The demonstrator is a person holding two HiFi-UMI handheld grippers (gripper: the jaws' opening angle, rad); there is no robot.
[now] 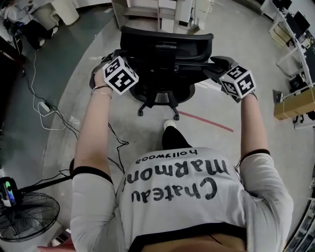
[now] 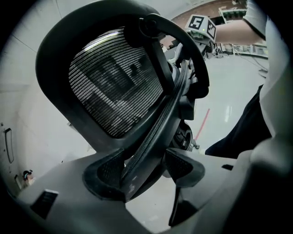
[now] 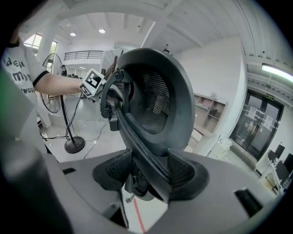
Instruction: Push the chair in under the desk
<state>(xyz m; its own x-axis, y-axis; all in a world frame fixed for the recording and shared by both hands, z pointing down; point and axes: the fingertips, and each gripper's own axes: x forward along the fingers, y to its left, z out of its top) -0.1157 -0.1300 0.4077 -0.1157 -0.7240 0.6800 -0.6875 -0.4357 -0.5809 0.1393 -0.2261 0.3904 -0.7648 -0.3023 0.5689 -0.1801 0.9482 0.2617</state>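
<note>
**Head view.** The chair (image 1: 167, 54) stands on the grey floor (image 1: 221, 147) with its back toward the person. It is just short of white furniture (image 1: 162, 12) at the top edge (whether this is a desk cannot be told). The left gripper (image 1: 112, 55) and right gripper (image 1: 216, 66) sit at the two sides of the backrest.

**Left gripper view.** The jaws are clamped on the backrest's rim, which runs between the pads (image 2: 107, 169).

**Right gripper view.** The jaws are clamped likewise on the opposite rim. A fan (image 3: 74, 145) stands on the floor behind.
</note>
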